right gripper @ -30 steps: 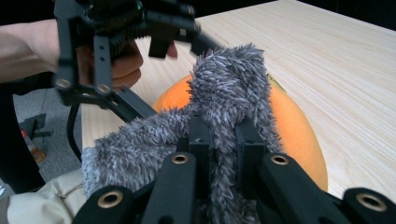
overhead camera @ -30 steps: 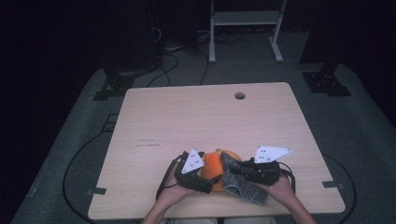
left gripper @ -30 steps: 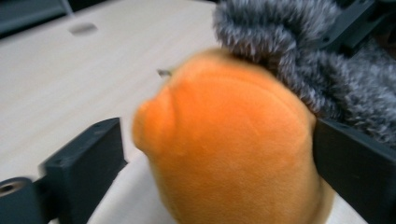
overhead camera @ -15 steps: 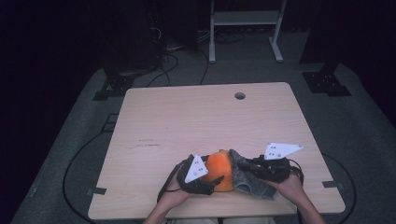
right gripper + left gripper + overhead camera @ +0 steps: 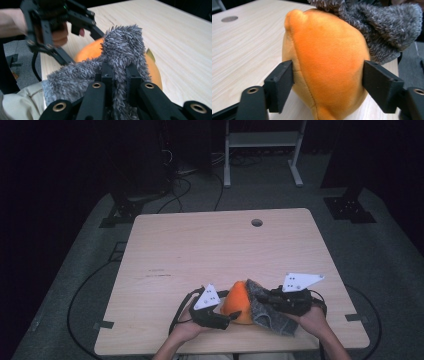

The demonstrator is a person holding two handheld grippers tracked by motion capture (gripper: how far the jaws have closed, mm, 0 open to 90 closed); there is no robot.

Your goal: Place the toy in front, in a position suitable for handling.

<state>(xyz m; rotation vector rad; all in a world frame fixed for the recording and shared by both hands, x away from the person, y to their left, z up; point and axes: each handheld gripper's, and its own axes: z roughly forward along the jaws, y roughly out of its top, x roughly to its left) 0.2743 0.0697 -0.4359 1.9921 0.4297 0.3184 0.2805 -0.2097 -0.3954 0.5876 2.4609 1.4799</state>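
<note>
Both grippers worked at the near edge of the table [image 5: 200,255], close together around an orange plush [image 5: 239,301] and a grey sock [image 5: 267,312]. On the person's left, the left gripper [image 5: 220,319] lay low against the near left side of the plush; in the left gripper view its jaws had just been closing, and its pads [image 5: 280,85] stood against both flanks of the plush [image 5: 329,62], the left one pressing into the fabric, the right one touching the far flank. On the other side, the right gripper [image 5: 272,296] was clamped on a fold of the sock, and the right gripper view showed its jaws nearly together with the fuzzy sock [image 5: 120,57] bunched between them. There the sock draped over the top of the plush [image 5: 87,53], and the left gripper [image 5: 60,22] showed beyond it in a hand. From above, the plush sat on the table between the two hands, with the sock touching its right side and trailing toward the table's near edge.
</note>
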